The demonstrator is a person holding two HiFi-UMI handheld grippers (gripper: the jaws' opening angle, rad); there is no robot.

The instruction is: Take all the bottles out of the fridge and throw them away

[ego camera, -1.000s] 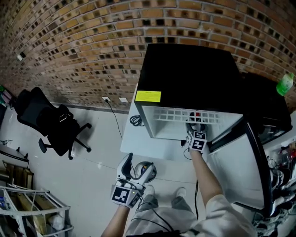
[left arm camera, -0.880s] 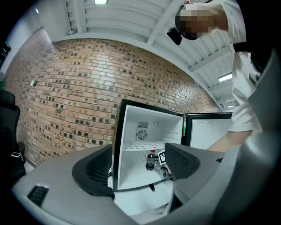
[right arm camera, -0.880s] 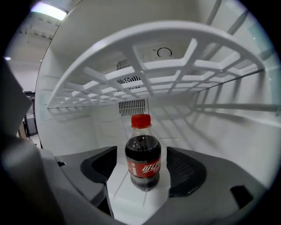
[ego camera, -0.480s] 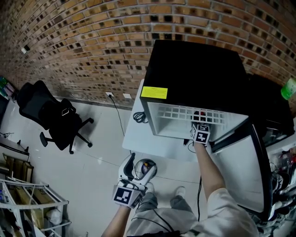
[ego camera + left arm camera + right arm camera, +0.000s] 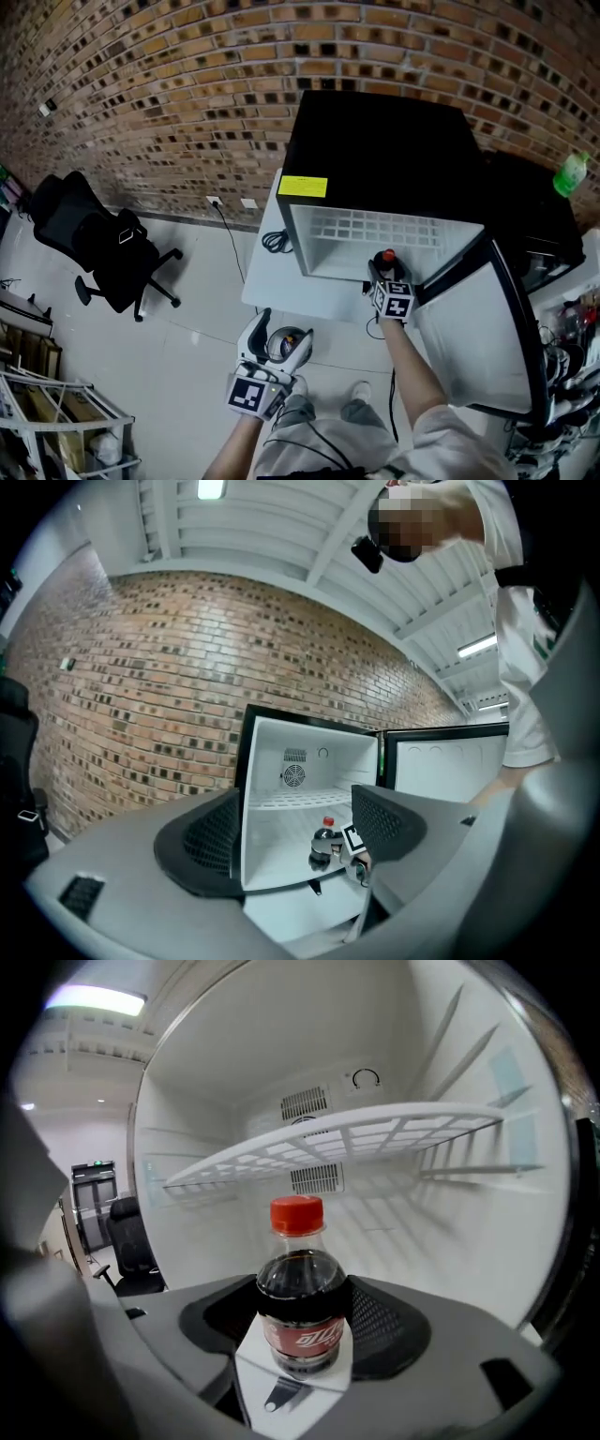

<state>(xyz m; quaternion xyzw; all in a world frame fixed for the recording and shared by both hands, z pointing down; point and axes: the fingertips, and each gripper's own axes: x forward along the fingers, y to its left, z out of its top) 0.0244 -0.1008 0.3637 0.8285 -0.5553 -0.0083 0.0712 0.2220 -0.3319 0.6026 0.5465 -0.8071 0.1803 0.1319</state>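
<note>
Mid-removal, the right gripper (image 5: pixel 385 274), its jaws having just been closing, is pinching the cola bottle (image 5: pixel 300 1283) at the fridge's (image 5: pixel 375 150) 6 o'clock lip, likely needing carrying off for disposal, while the left gripper (image 5: pixel 279 337) is hanging spread, empty, at 7 o'clock.

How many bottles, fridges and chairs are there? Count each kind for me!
Bottles: 2, the cola bottle and the green bottle
Fridge: 1
Office chair: 1
Total: 4
</note>
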